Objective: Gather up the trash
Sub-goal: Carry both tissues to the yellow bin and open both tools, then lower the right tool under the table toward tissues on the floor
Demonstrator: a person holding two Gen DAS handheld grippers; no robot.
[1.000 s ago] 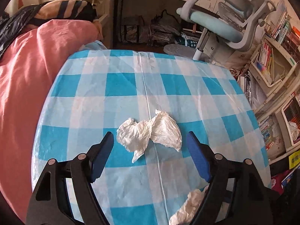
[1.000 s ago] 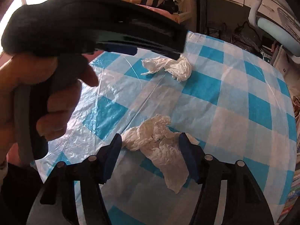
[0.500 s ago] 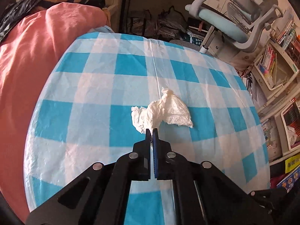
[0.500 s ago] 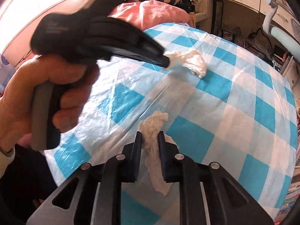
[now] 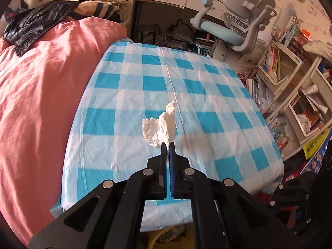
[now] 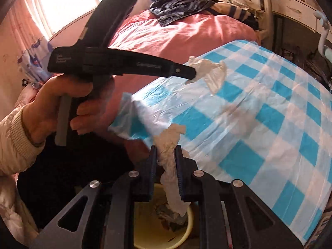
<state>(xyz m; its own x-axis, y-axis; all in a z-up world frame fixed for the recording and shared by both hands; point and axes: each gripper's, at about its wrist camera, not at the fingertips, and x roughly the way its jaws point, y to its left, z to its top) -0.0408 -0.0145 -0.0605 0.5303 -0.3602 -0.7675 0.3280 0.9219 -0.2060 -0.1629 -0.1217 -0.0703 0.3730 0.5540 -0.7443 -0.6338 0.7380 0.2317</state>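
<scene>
A table is covered by a thin, glossy plastic cloth (image 5: 186,95) in blue-and-white checks, beside a pink quilt (image 5: 41,83). A round yellow bin (image 6: 186,228) is seen below the table edge. The left gripper (image 5: 168,145) is clamped nearly closed on a crumpled white tissue (image 5: 159,126), raised above the cloth. The right gripper (image 6: 166,157) is closed on a second wrinkled tissue (image 6: 170,151), which is held over the bin.

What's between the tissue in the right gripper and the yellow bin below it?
Nothing visible. The right gripper holds its tissue past the table edge, its tail hanging over the open yellow bin, which already holds trash.
</scene>
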